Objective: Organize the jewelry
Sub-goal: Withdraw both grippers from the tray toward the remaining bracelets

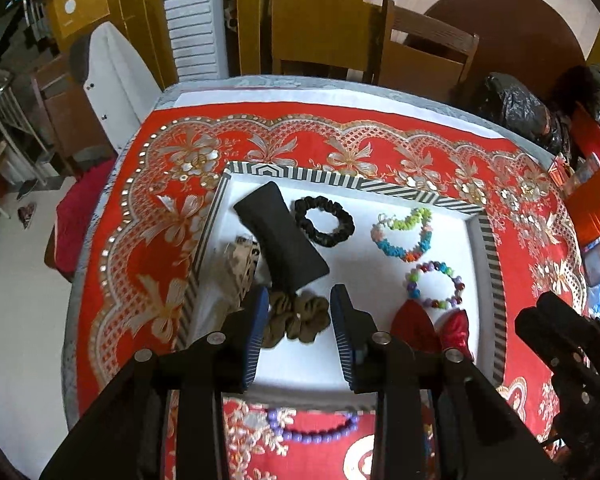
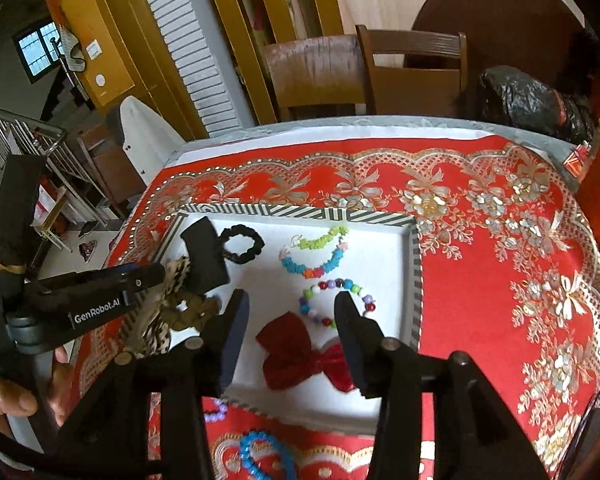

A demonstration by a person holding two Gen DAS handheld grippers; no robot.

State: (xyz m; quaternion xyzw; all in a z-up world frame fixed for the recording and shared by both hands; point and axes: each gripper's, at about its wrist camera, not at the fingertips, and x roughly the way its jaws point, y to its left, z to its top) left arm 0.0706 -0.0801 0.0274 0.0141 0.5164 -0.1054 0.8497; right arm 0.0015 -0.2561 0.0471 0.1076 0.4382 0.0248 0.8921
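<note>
Jaws of left gripper [image 1: 300,312] part-open, empty, olive scrunchie [image 1: 298,320] below between; right gripper [image 2: 290,322] half-open, empty, red bow [image 2: 304,354] below in tray [image 2: 414,276]. Step, judged: between placements. Next: fetch purple beads [image 1: 316,430] outside tray, behind jaws.

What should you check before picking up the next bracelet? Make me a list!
1. Left gripper open and holding nothing: ok.
2. Right gripper open and holding nothing: ok.
3. Purple bead bracelet outside the tray, on the red cloth: not ok.
4. Blue bead bracelet also outside the tray: not ok.
5. Bare white space left in the tray: ok.
6. Purple bracelet fully visible for grasping: cannot tell, the fingers hide part of it.
</note>
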